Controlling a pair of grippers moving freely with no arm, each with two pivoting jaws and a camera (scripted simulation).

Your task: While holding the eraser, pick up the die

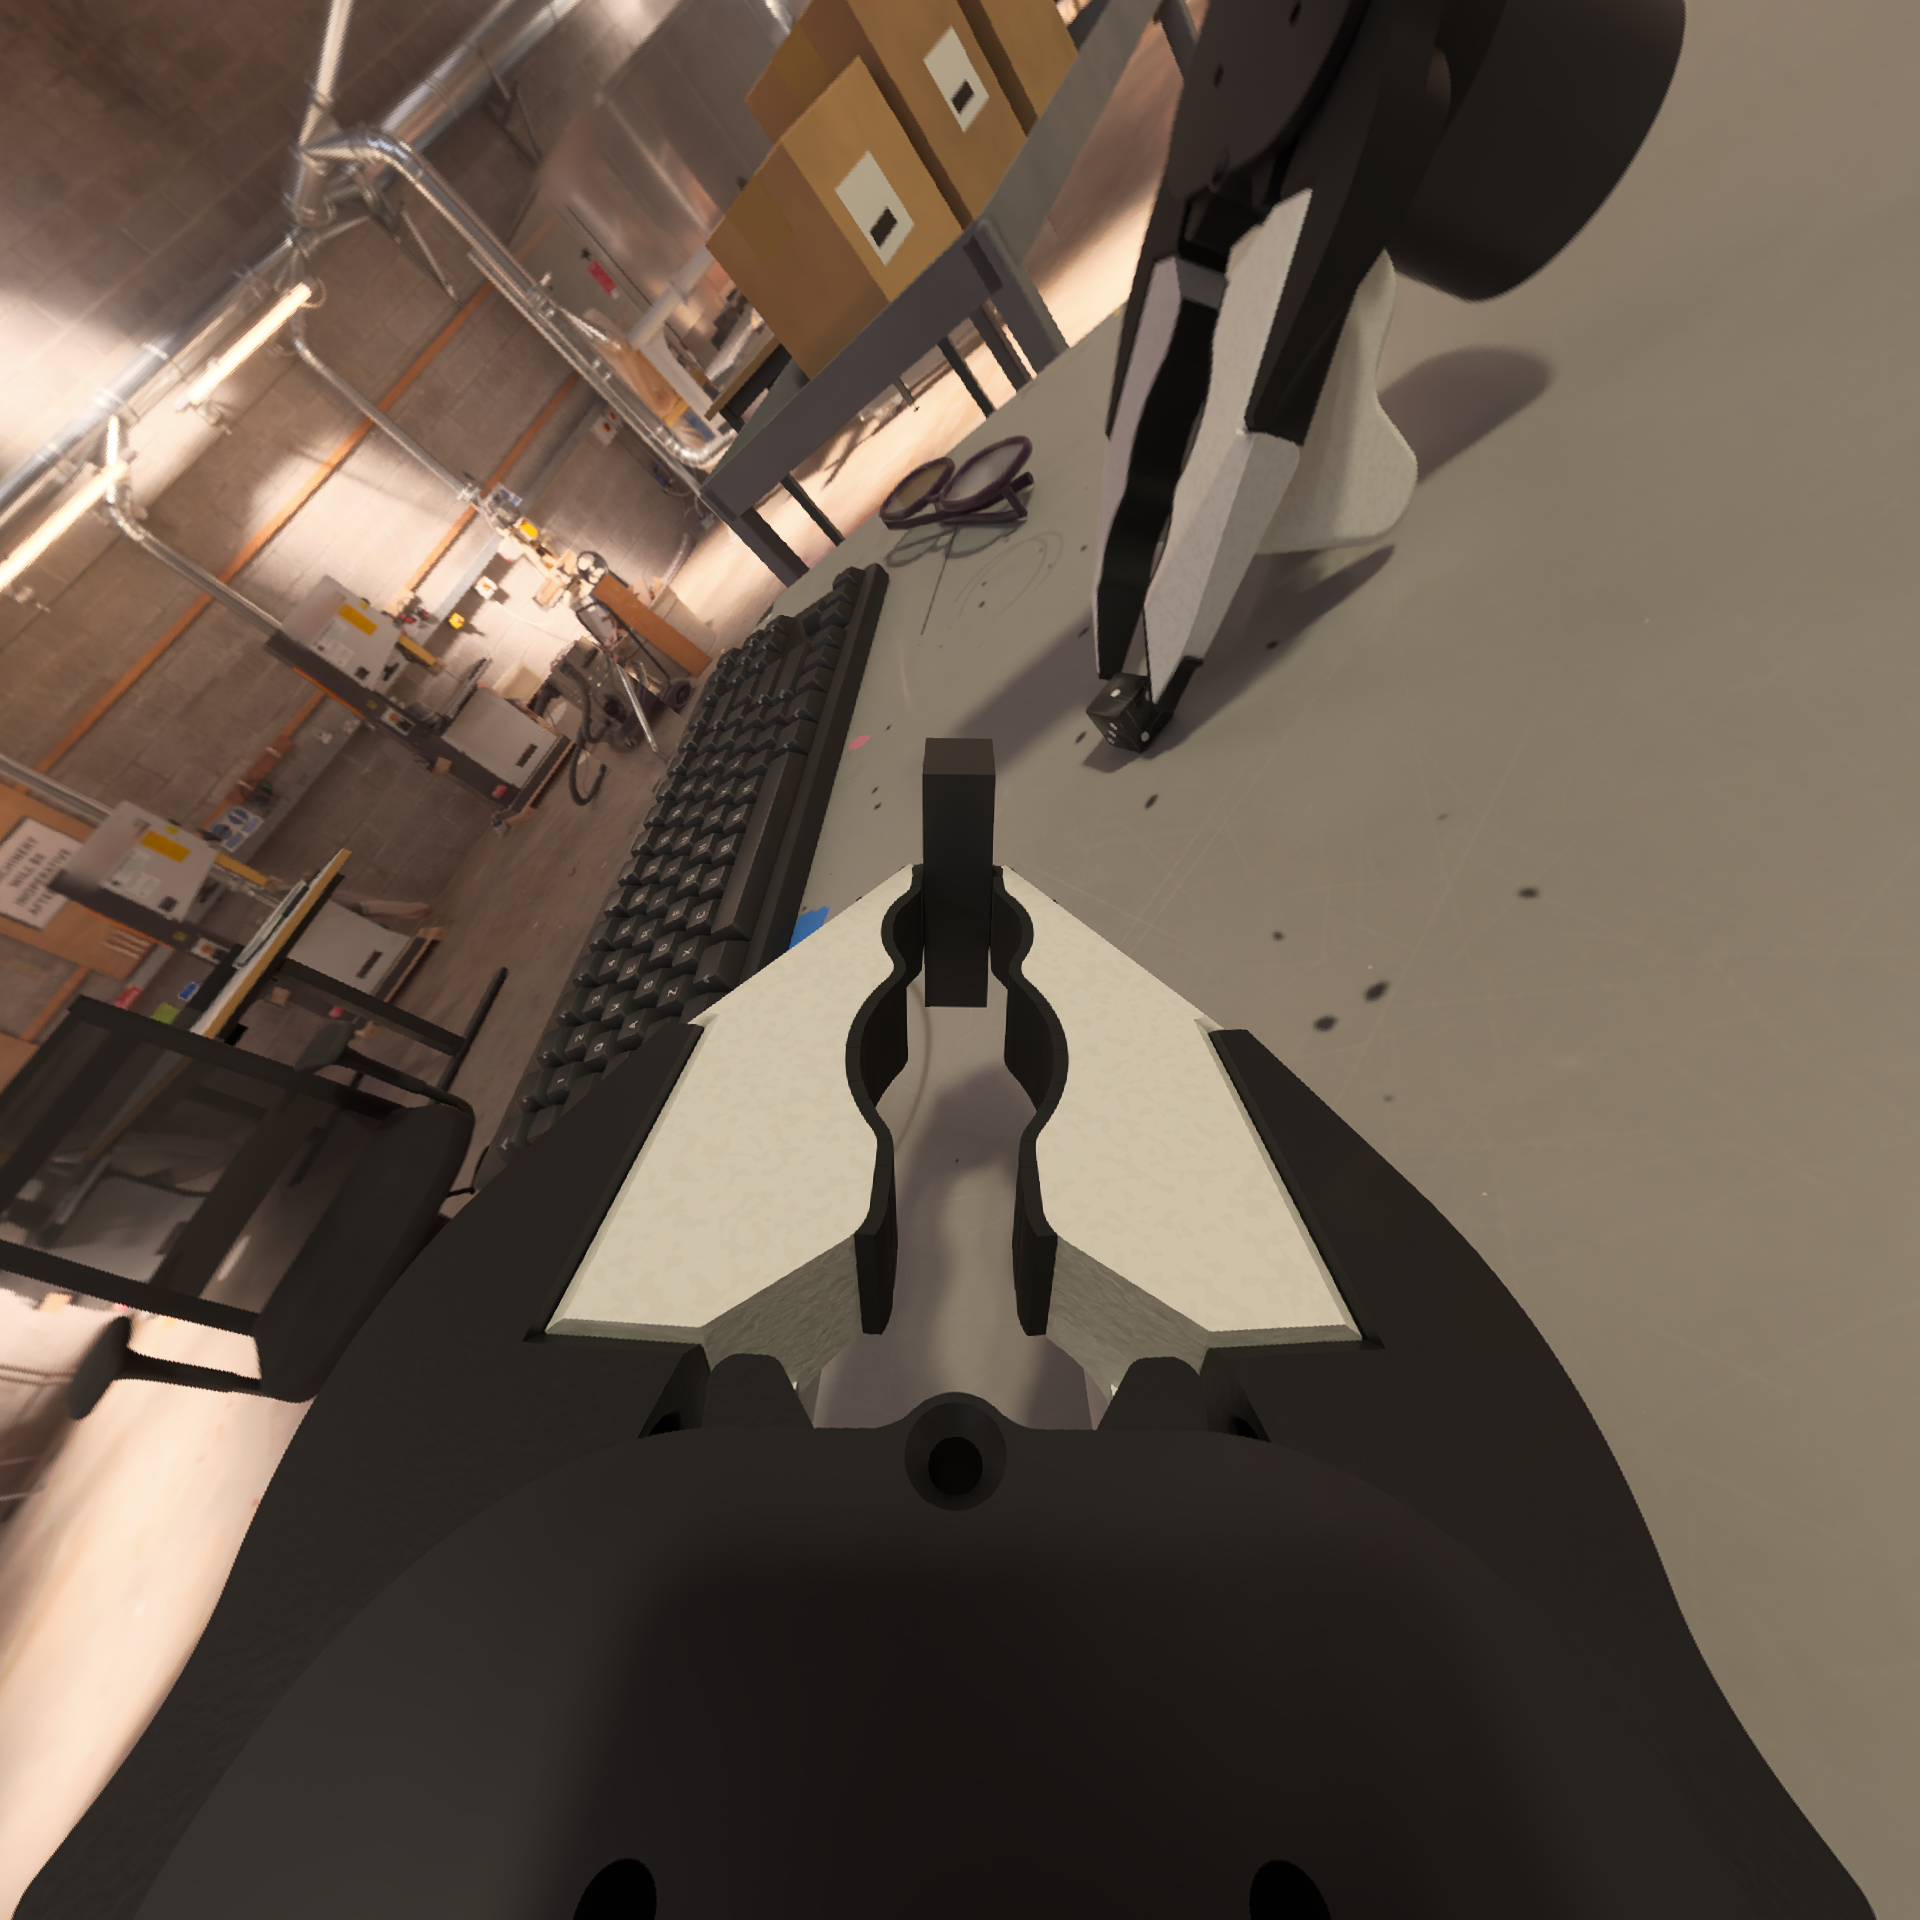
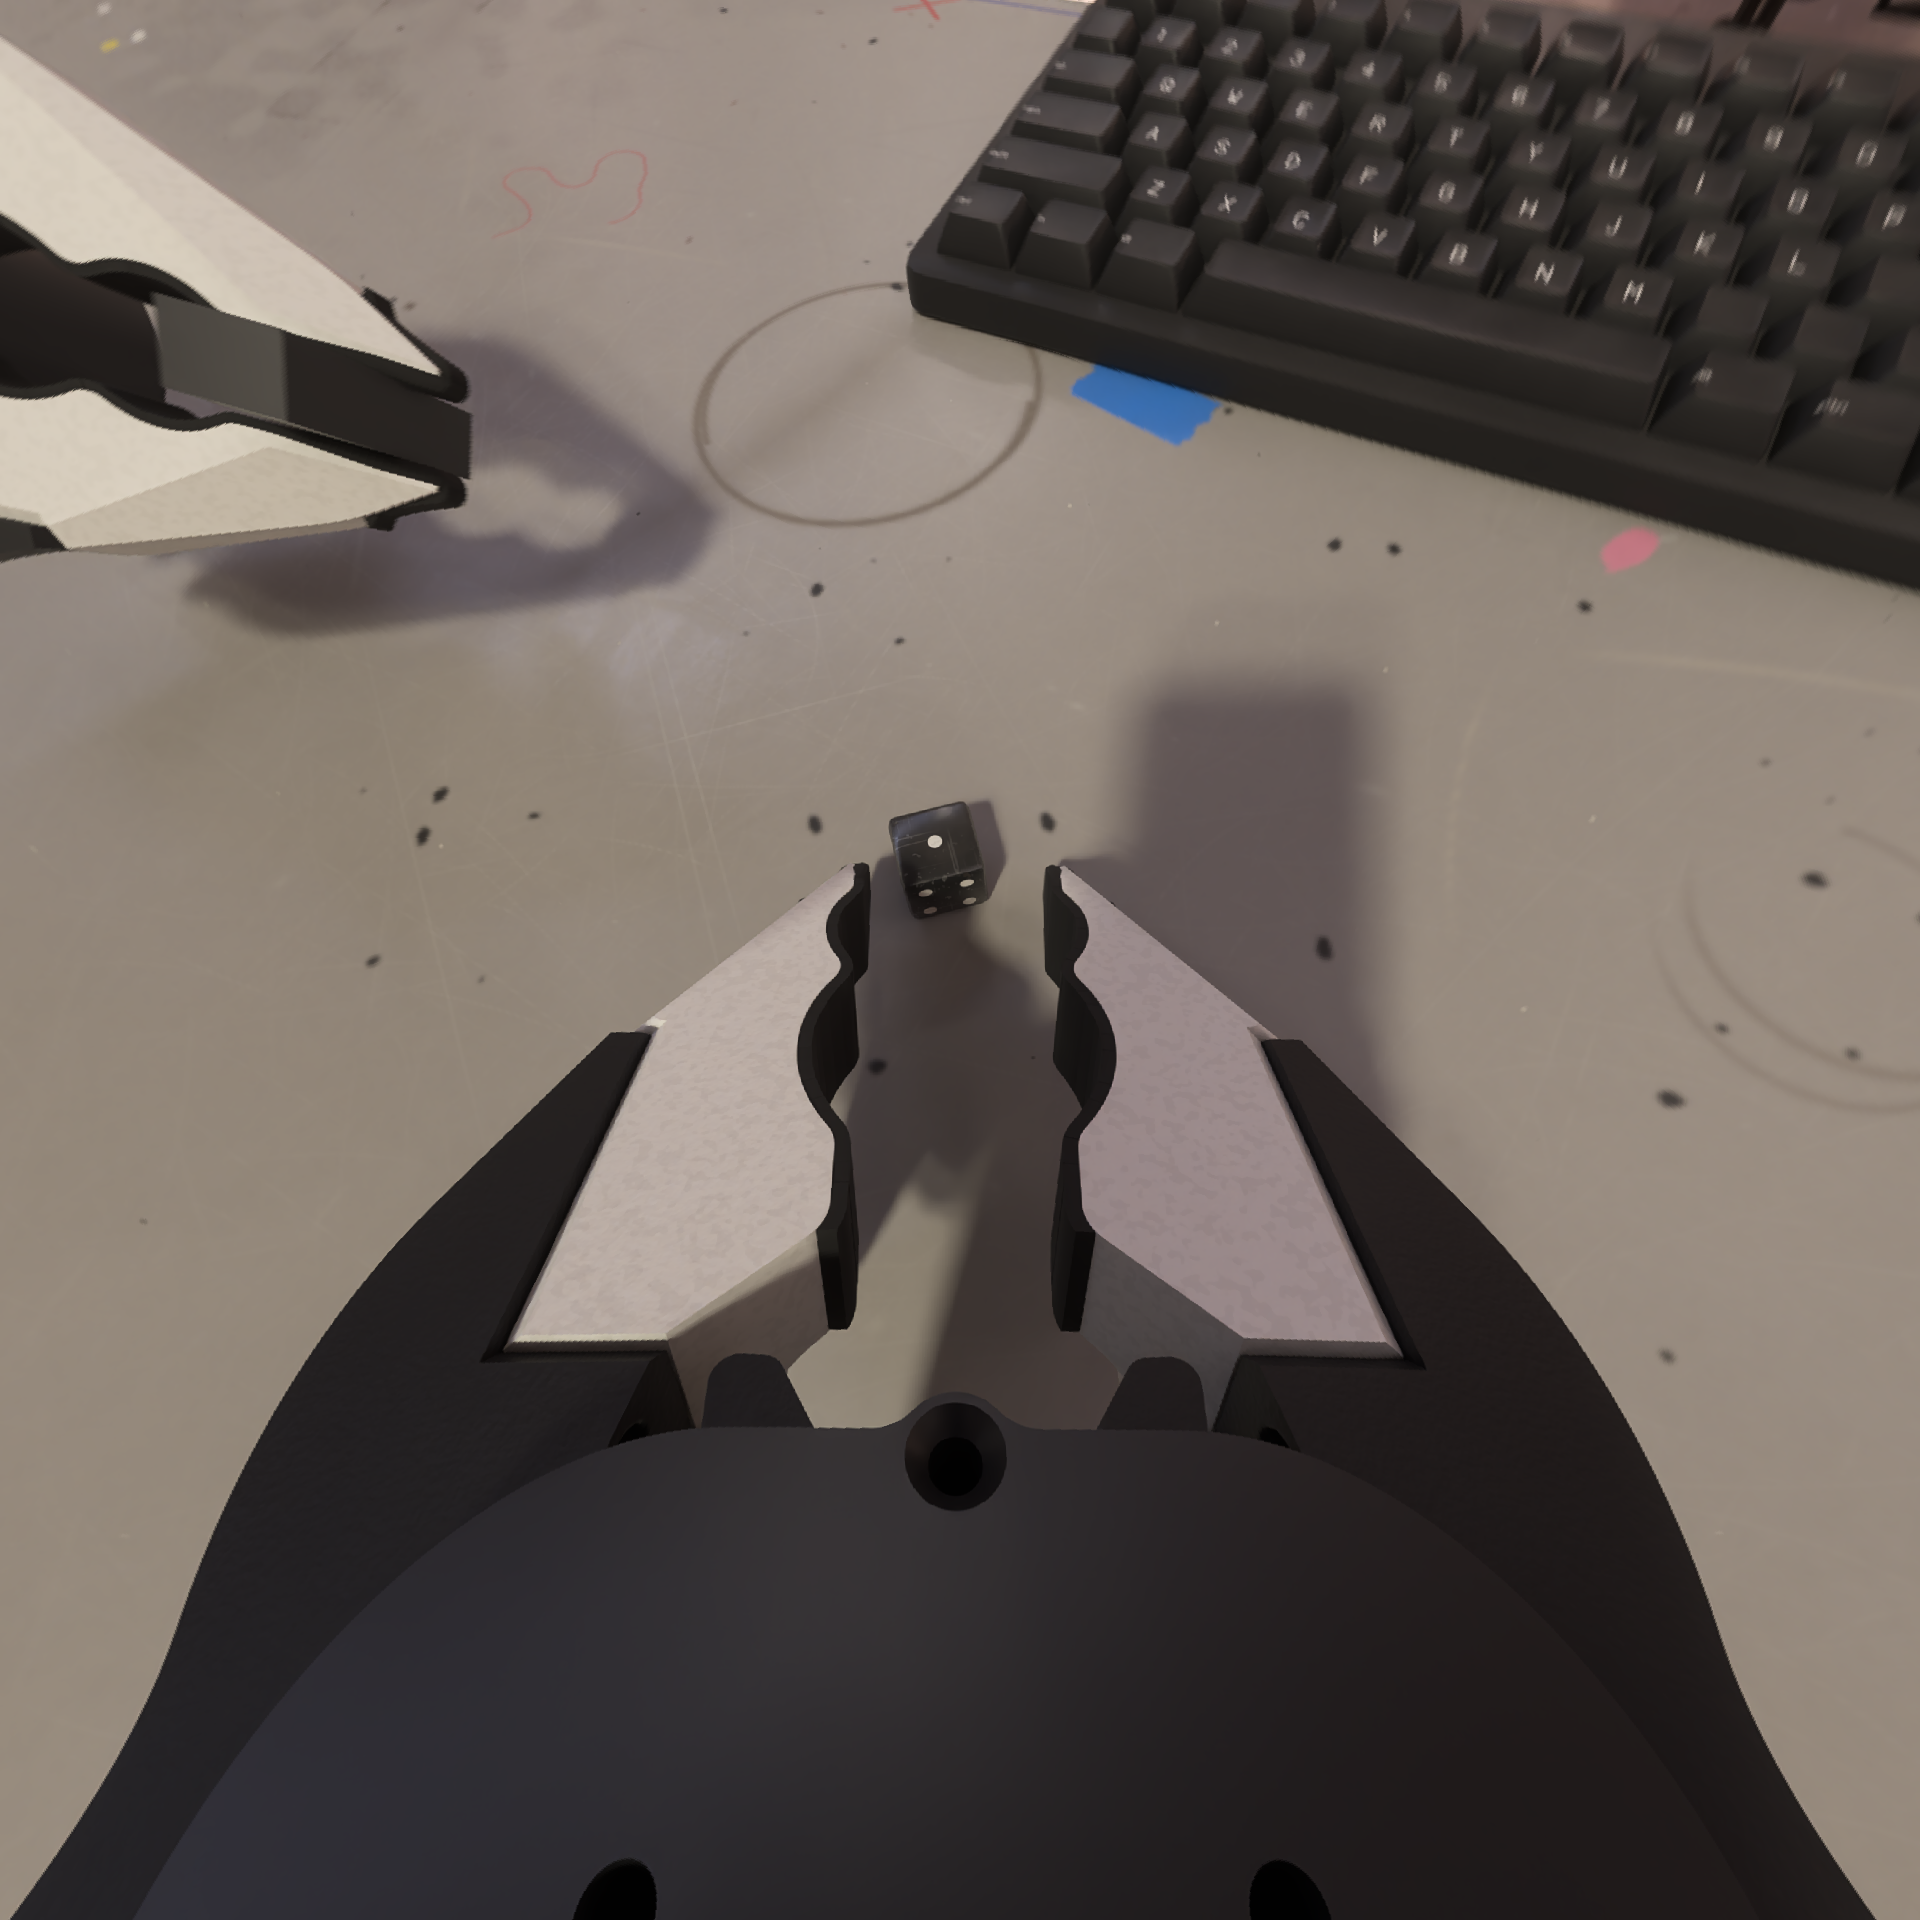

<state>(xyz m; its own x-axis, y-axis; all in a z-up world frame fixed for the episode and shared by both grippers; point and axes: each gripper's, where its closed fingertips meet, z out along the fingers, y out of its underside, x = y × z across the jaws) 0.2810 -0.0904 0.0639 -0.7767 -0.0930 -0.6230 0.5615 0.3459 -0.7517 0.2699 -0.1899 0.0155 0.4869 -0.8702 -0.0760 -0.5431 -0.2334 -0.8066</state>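
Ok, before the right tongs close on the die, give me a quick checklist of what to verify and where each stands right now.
1. Eraser clamped in left tongs: ok.
2. Right tongs open wider than the die: ok.
3. Die centred between the fingertips: not ok, it sits near the left fingertip and just ahead of both.
4. Die resting flat on the table: ok.
5. Keyboard clear of the closing path: ok.
6. Fingertip height above the table: cannot tell.

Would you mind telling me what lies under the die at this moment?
The die rests on the grey table, between the open right claw tips. Its bottom face and the patch beneath it are hidden.
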